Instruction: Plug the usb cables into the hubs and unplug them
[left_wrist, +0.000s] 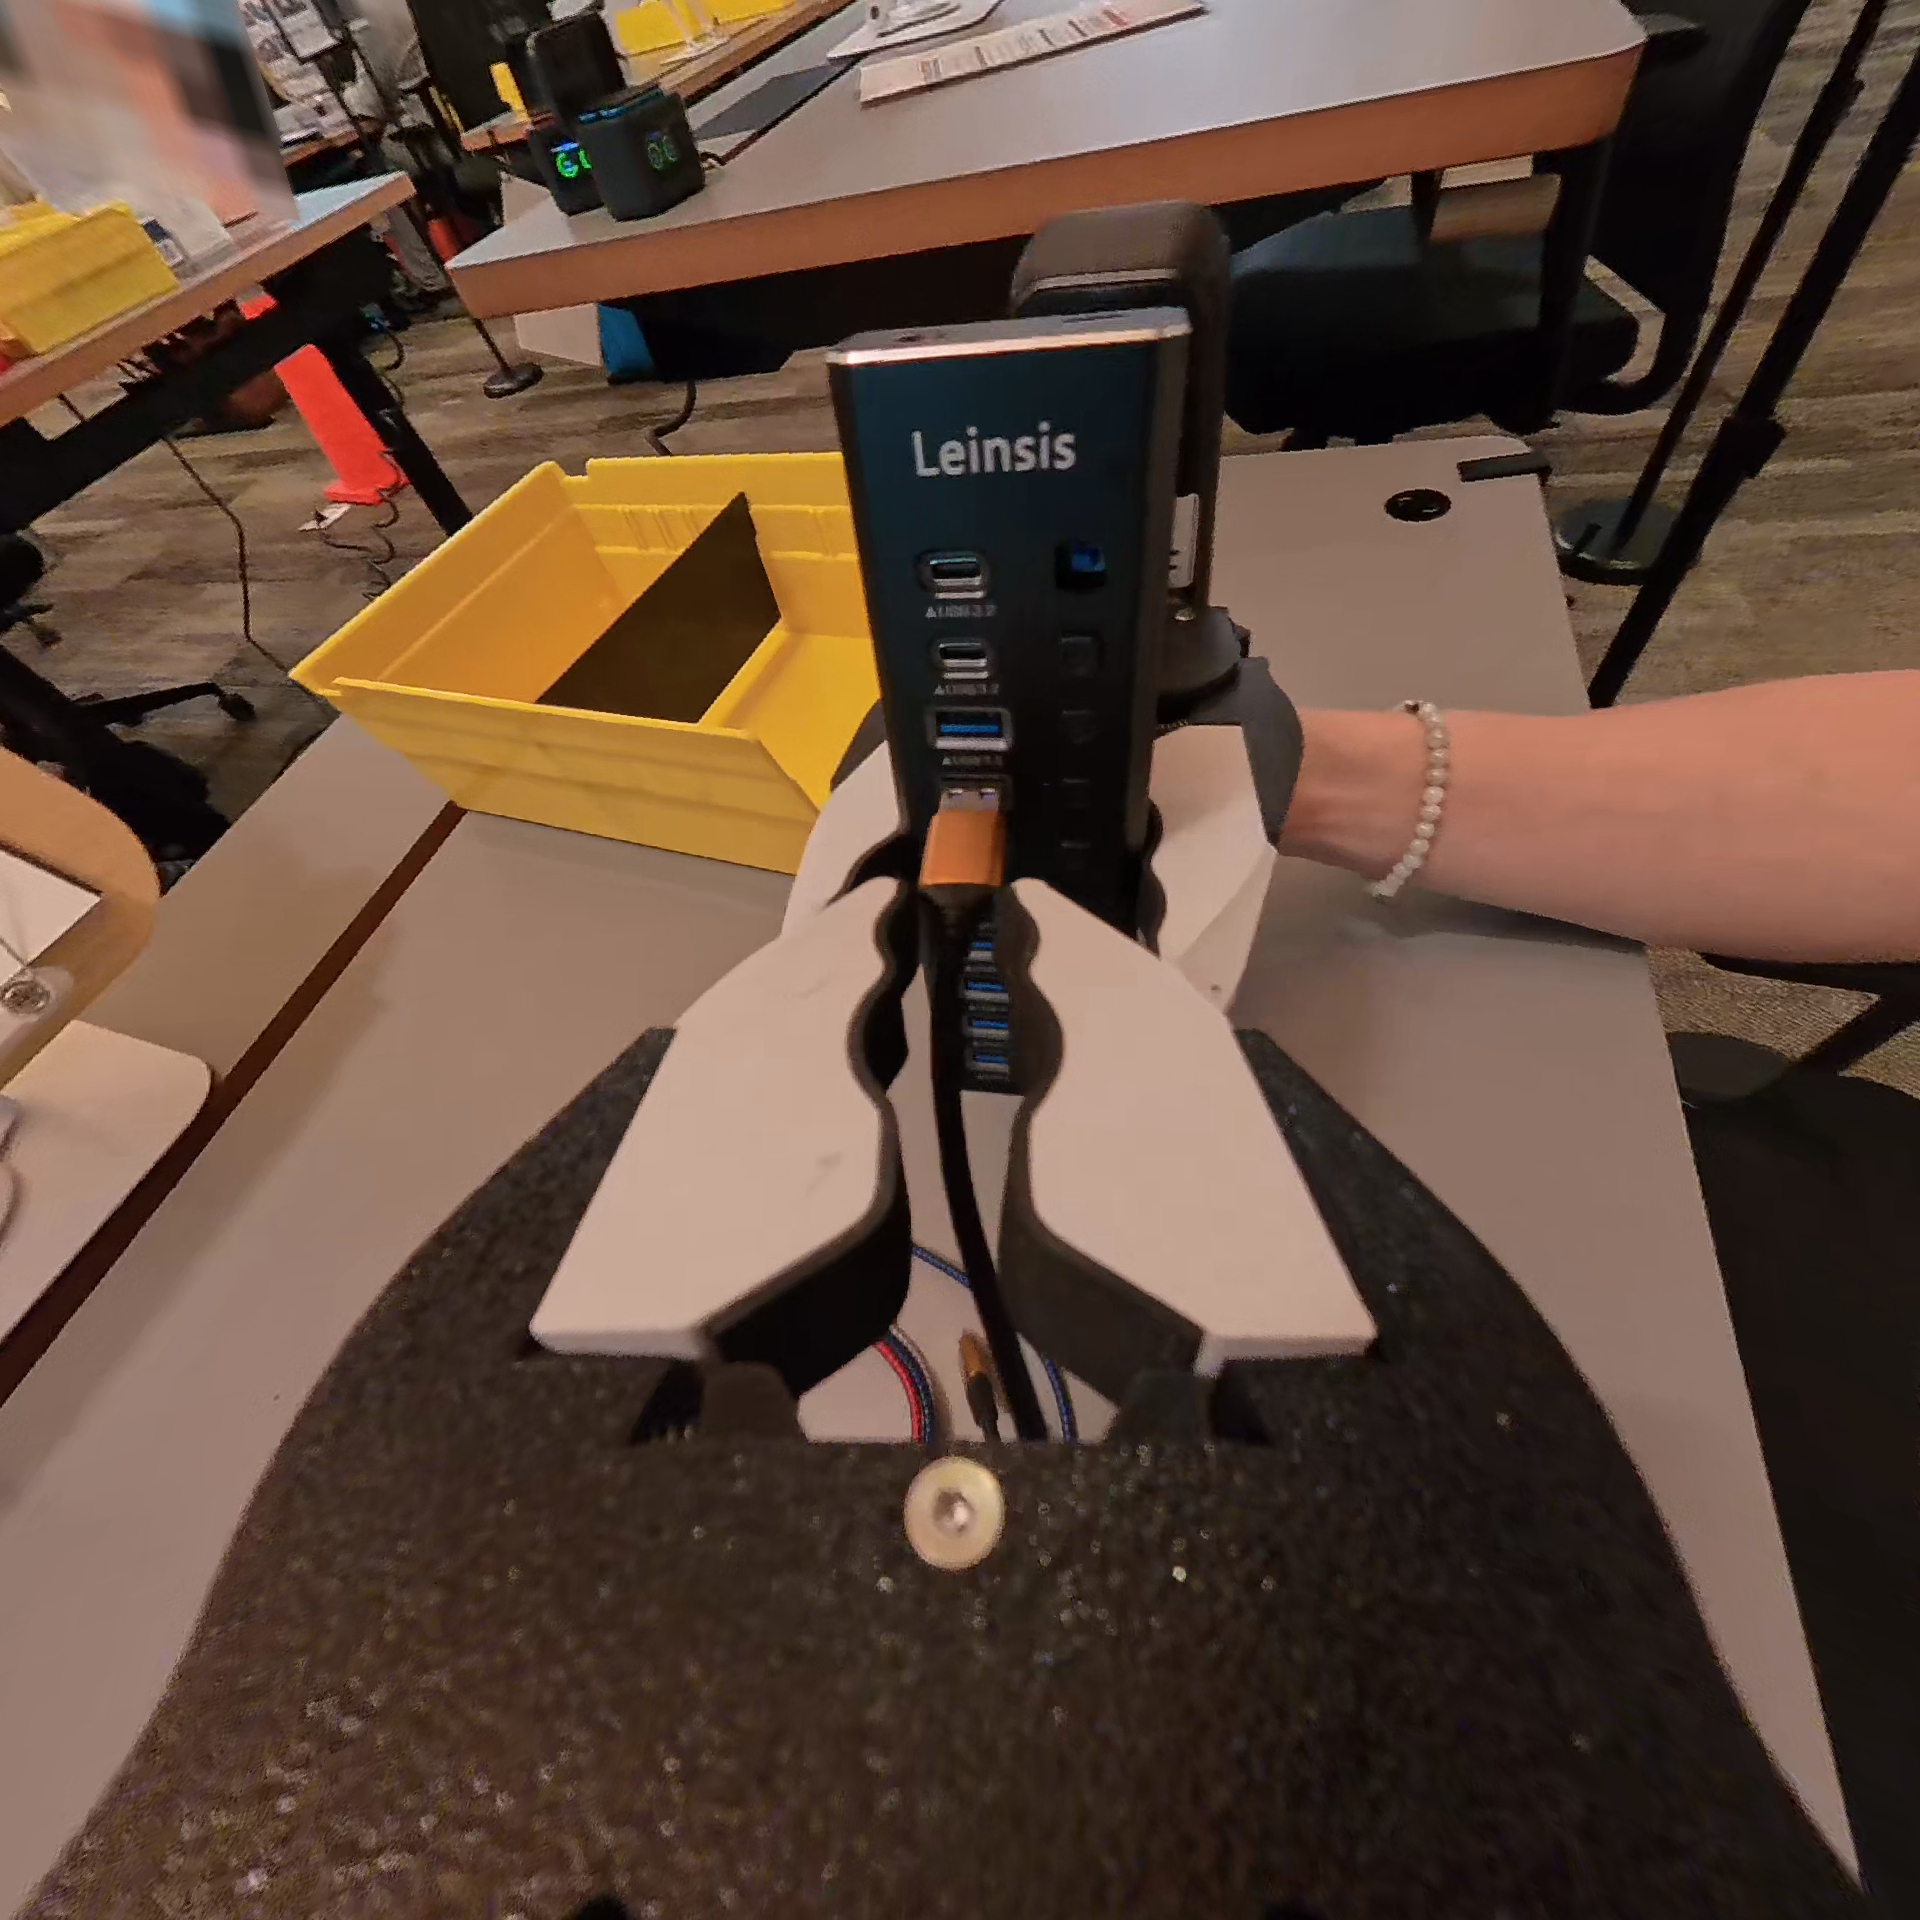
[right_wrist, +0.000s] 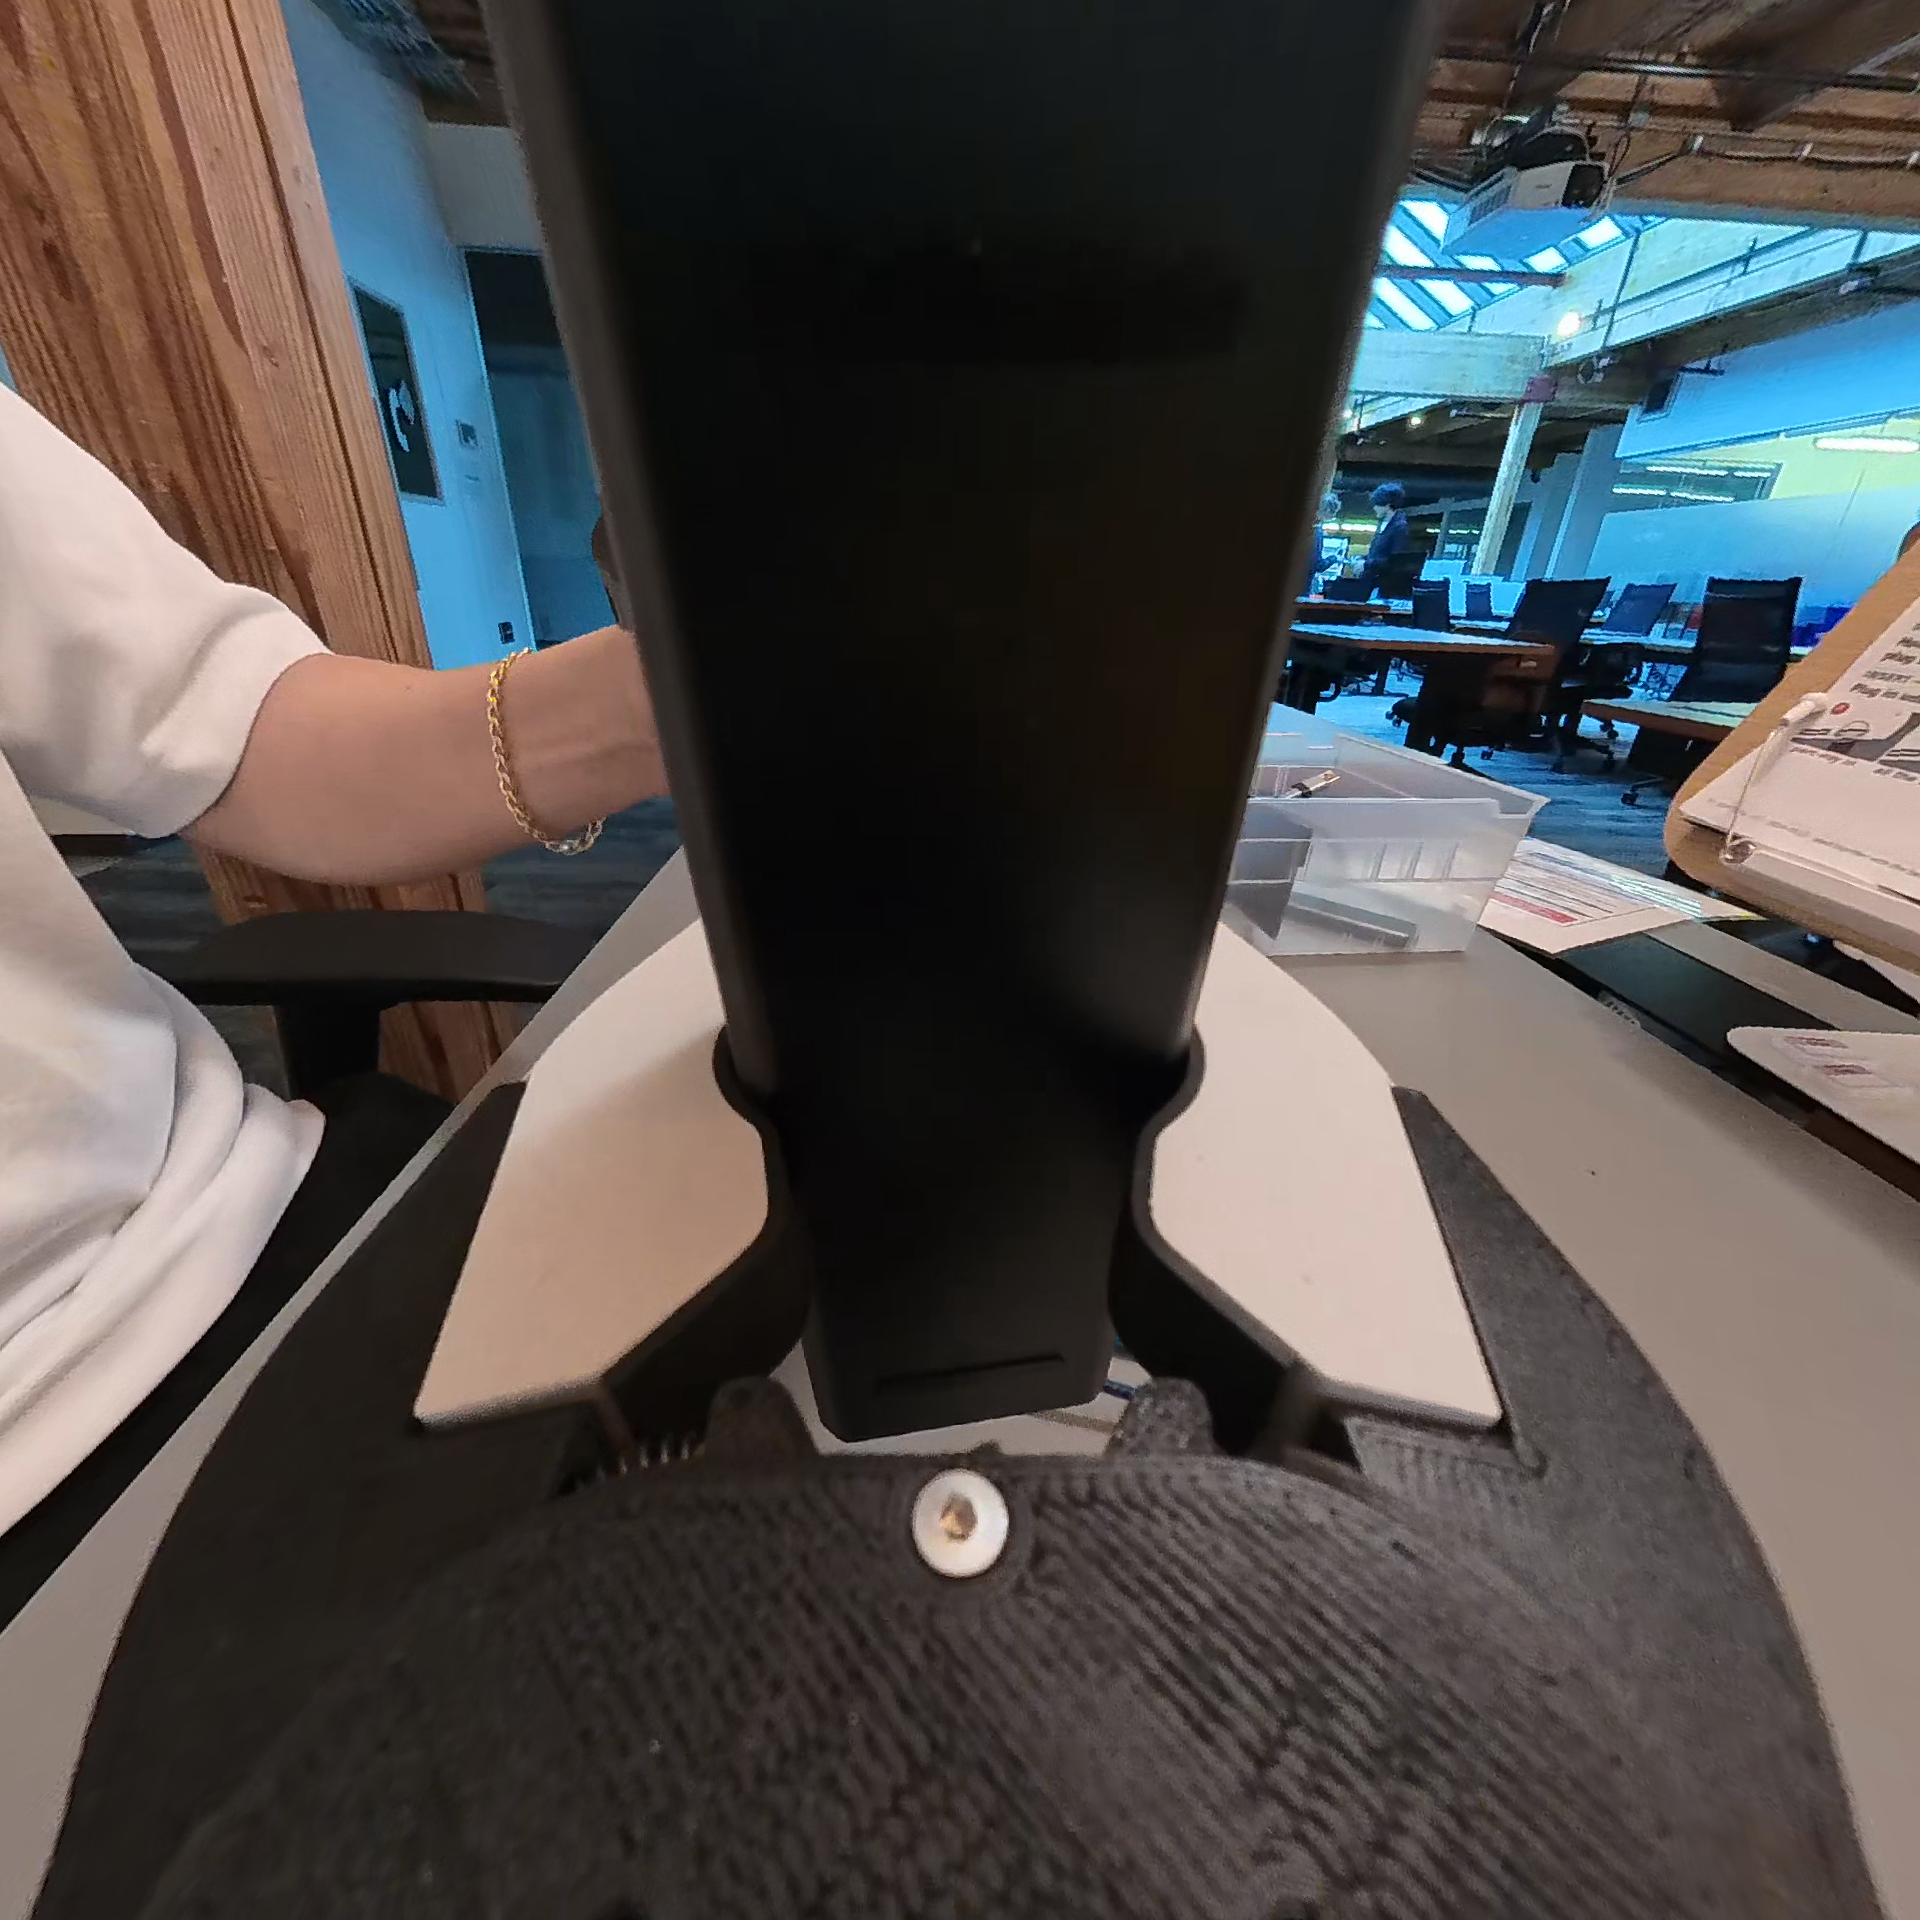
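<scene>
A dark upright USB hub (left_wrist: 997, 582) stands over the grey table, its port side facing the left wrist view. My left gripper (left_wrist: 961, 906) is shut on the lower end of an orange USB plug (left_wrist: 961, 836). The plug's metal tip sits in the fourth port from the top. Its black cable (left_wrist: 971, 1195) hangs down between my fingers. My right gripper (right_wrist: 956, 1091) is shut on the hub's lower part. The right wrist view shows only the hub's plain back (right_wrist: 956, 623). The right gripper's white fingers (left_wrist: 1210, 914) show behind the hub.
A yellow bin (left_wrist: 540, 717) with a black divider stands behind and left of the hub. Braided red and blue cables (left_wrist: 902, 1377) and another orange plug (left_wrist: 977, 1371) lie under my left gripper. A clear plastic bin (right_wrist: 1382, 862) and a clipboard (right_wrist: 1808, 800) stand at the right. Less than 4 cm separates the two grippers' tips.
</scene>
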